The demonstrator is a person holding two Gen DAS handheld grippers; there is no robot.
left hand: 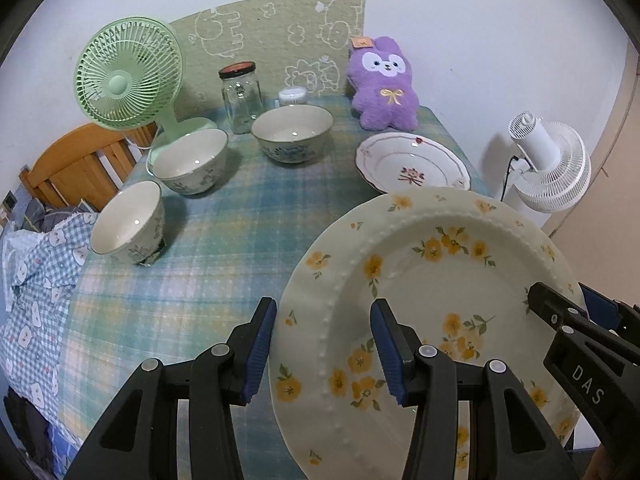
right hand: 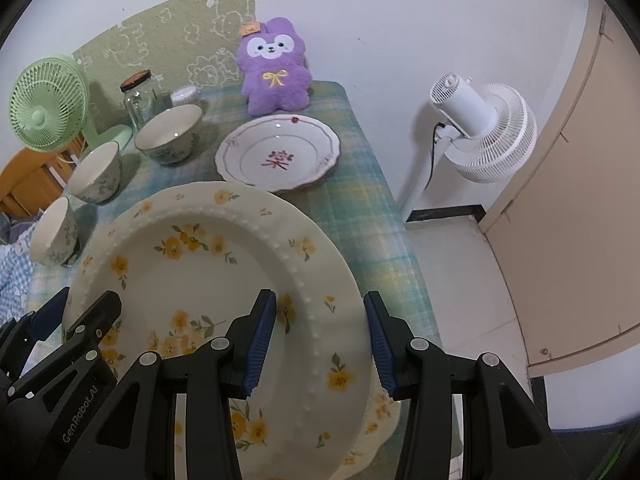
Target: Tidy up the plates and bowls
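The left hand-held gripper (left hand: 324, 344) and right hand-held gripper (right hand: 320, 338) each straddle opposite rims of the yellow-flowered plate (left hand: 432, 280), apparently clamping it; the red-patterned plate (right hand: 280, 154) lies on the tabletop (left hand: 224, 216) ahead

glossy ceramic plate (left hand: 420, 280), woven tablecloth (left hand: 224, 248)

My left gripper (left hand: 323, 344) and right gripper (right hand: 320, 340) are built alike: black plastic linkage arms joined by round silver rivets, with ribbed blue pads (left hand: 260, 354) on the finger faces. White lettering marks the bodies: "DAS" on the right, "GenRobot.AI" on the left.
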